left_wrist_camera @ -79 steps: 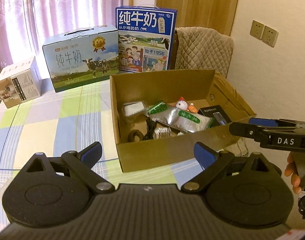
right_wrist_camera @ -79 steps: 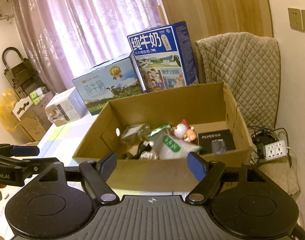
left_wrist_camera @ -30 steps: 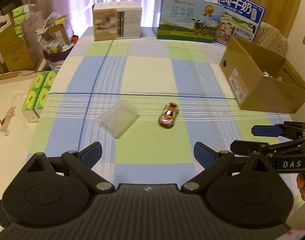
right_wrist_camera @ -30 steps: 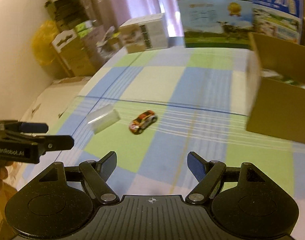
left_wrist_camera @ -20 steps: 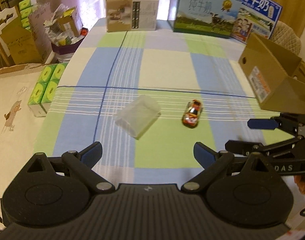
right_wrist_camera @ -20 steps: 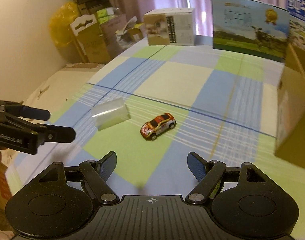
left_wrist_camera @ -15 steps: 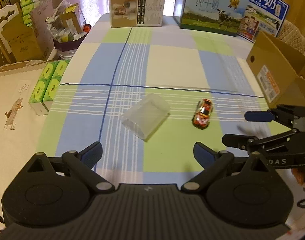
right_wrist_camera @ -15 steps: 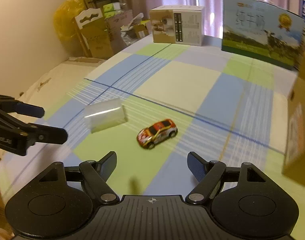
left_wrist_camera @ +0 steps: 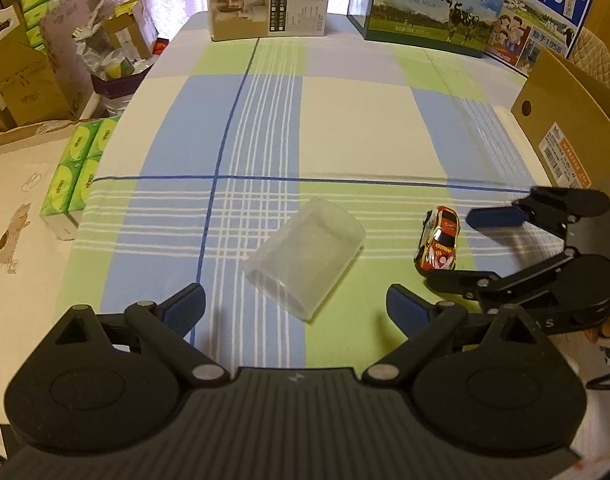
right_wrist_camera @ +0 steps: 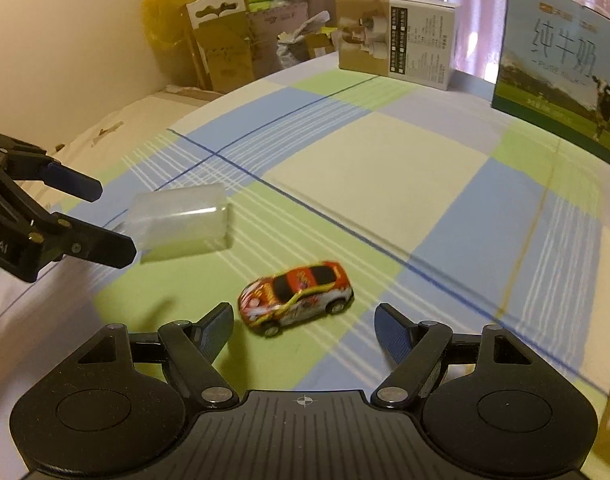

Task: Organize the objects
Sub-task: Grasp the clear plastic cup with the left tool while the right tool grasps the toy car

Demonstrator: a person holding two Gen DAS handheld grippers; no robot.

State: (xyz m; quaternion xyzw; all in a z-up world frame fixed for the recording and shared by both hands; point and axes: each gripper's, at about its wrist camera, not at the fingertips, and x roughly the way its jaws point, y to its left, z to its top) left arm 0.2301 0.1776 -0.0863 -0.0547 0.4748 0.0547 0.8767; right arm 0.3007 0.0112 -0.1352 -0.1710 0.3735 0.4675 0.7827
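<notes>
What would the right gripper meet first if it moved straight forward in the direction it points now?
Most likely the toy car. It lies on the checked cloth just ahead of the open right gripper, roughly between its fingers. Depth is unclear, so it might pass slightly above.

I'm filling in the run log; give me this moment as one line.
left gripper: open, facing clear plastic case | right gripper: open, facing toy car | both objects on cloth, ungrasped

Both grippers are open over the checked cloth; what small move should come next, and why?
Probably ease the right gripper forward and down so its open fingers straddle the toy car, then close. The car lies just ahead of it, untouched; the left gripper faces the clear plastic box.
</notes>
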